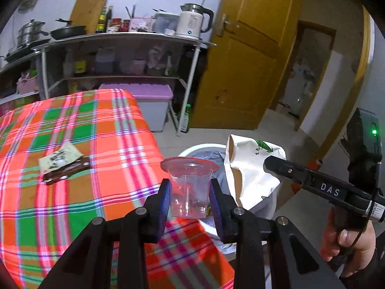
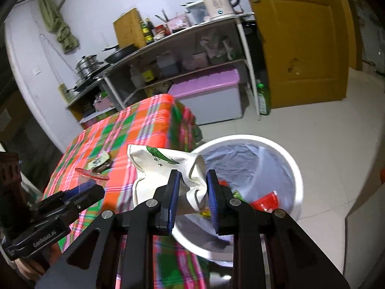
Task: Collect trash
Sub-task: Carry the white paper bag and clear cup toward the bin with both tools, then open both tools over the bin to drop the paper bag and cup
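My left gripper (image 1: pixel 190 197) is shut on a clear plastic cup (image 1: pixel 189 187) with a red rim, held upright at the table's right edge. My right gripper (image 2: pixel 193 192) is shut on a crumpled white paper bag (image 2: pixel 166 168) with a green print, held over the near rim of a white trash bin (image 2: pixel 292 166). The bin has a grey liner and holds red and green scraps. In the left wrist view the bag (image 1: pixel 250 168) and right gripper (image 1: pixel 276 165) hang above the bin (image 1: pixel 192 150). In the right wrist view the left gripper (image 2: pixel 89 189) and cup (image 2: pixel 92 174) show at left.
A plaid cloth (image 1: pixel 72 168) covers the table; wrappers (image 1: pixel 62 163) lie on it. Behind stand a metal shelf (image 1: pixel 125 38) with a kettle, pans and bottles, a purple-lidded box (image 1: pixel 149 103), a green bottle (image 2: pixel 263 96) and a yellow door (image 1: pixel 252 60). Tiled floor surrounds the bin.
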